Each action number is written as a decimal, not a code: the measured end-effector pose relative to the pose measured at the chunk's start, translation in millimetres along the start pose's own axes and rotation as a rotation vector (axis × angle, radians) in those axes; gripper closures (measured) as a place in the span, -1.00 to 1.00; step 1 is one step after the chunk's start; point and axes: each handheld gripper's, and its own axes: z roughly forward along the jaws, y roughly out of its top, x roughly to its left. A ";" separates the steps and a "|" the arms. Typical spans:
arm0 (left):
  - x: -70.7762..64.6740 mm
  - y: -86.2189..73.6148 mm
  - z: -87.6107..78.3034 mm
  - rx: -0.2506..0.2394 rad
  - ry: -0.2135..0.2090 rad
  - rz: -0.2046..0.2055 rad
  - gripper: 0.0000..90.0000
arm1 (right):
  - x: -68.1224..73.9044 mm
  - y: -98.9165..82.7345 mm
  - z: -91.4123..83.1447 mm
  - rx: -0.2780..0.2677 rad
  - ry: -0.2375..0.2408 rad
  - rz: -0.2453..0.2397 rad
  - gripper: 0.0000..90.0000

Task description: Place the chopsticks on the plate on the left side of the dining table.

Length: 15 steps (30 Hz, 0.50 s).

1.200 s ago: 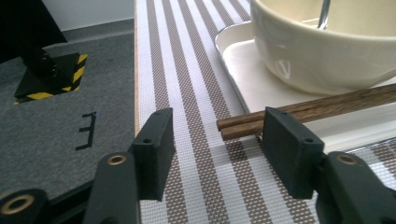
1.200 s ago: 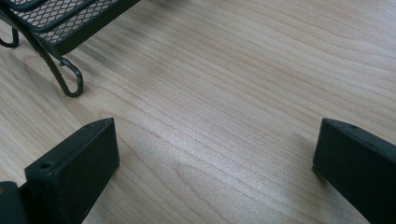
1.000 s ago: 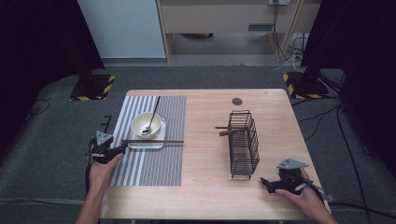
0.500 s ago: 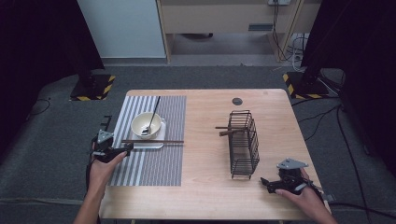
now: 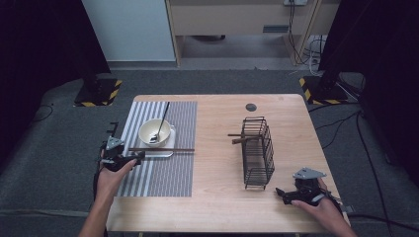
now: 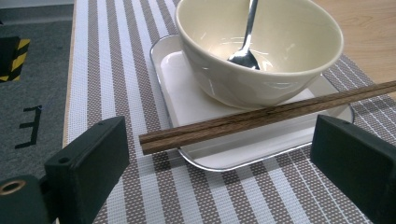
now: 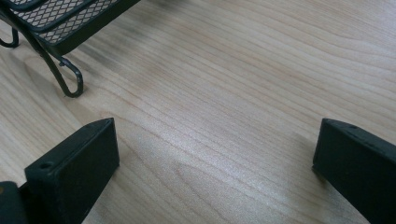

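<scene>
A: Where are the chopsticks (image 6: 261, 119) now?

B: They lie across the front rim of the small white tray (image 6: 187, 100), w/ the cream bowl (image 6: 261, 51) just behind them on the same tray. All this sits on the striped placemat (image 5: 163, 168), near the left edge of the desk (image 5: 217, 197). A metal spoon (image 6: 245, 42) leans inside the bowl.

A: And the left gripper (image 6: 219, 168)?

B: Its jaws stand wide apart; they have just been opening. The near ends of the chopsticks are in the gap between them, but the pads do not press on the sticks.

A: The right gripper (image 5: 284, 194)?

B: It rests near the front right corner of the desk, jaws also apart, w/ bare wood between them. In the right gripper view, a foot of the black wire basket (image 5: 257, 150) is just beyond its tips, not touching.

A: Anything in the basket?

B: A brown wooden thing (image 5: 239, 139) pokes out of its left side; I cannot tell exactly what it is.
</scene>
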 end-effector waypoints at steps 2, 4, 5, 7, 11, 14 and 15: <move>-3.2 0.7 0.0 0.005 -0.012 0.006 -0.92 | 0.0 0.0 0.0 0.000 0.000 0.000 -1.00; -5.9 1.4 0.2 0.007 -0.020 0.013 -0.92 | 0.1 0.0 0.0 0.000 0.000 0.001 -1.00; -7.3 1.9 0.2 0.007 -0.022 0.018 -0.92 | 0.0 0.0 0.0 0.000 0.000 0.000 -1.00; -10.4 3.3 0.6 0.002 -0.028 0.025 -0.92 | 0.0 0.0 0.0 0.000 0.000 0.000 -1.00; -17.7 5.0 1.8 0.010 -0.043 0.040 -0.92 | 0.2 0.0 0.0 0.001 0.000 0.003 -1.00; -24.9 5.9 3.3 0.016 -0.061 0.048 -0.93 | 0.1 0.0 0.0 -0.001 0.000 0.002 -1.00; -27.0 6.3 3.6 0.023 -0.064 0.055 -0.93 | 0.2 0.0 0.0 0.001 0.001 0.003 -1.00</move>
